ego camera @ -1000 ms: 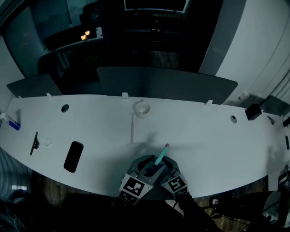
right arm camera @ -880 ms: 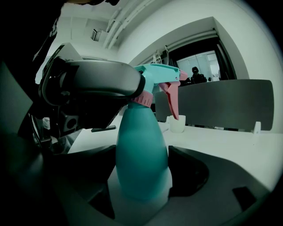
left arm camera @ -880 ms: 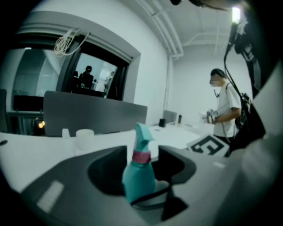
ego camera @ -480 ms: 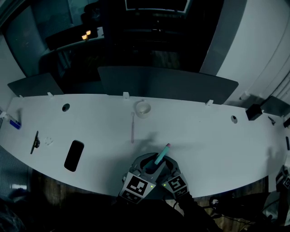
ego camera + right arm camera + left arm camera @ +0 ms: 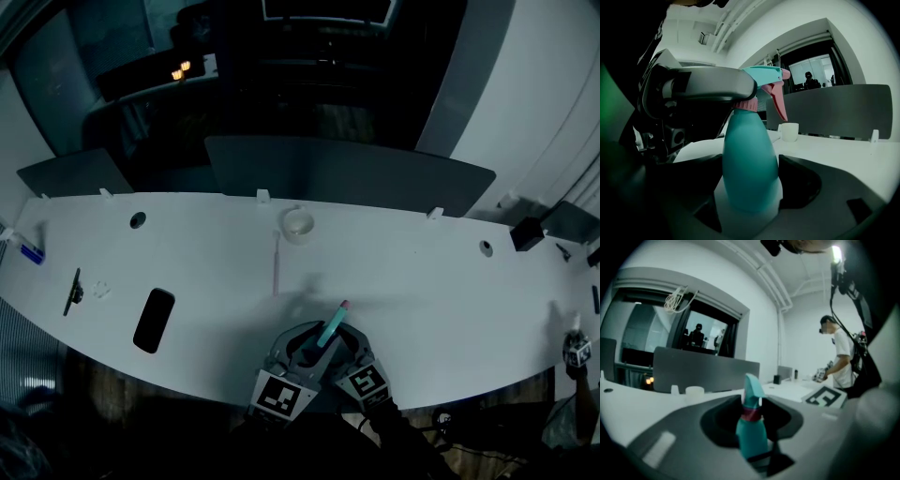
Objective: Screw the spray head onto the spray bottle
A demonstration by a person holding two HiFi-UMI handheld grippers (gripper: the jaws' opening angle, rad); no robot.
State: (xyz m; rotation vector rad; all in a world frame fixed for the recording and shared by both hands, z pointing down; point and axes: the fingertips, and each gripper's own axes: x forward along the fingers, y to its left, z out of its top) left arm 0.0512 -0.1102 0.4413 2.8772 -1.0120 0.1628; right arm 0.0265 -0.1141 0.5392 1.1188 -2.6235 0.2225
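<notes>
White desk (image 5: 422, 272), teal spray bottle (image 5: 750, 164), pink-collared spray head (image 5: 765, 73)

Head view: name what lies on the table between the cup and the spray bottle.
A thin pale tube, just left of the line from cup to bottle; the head view shows it.

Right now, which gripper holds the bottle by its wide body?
The right gripper, clamped on the belly of the spray bottle. The left gripper sits higher; its jaws have just been closing on the spray head.
</notes>
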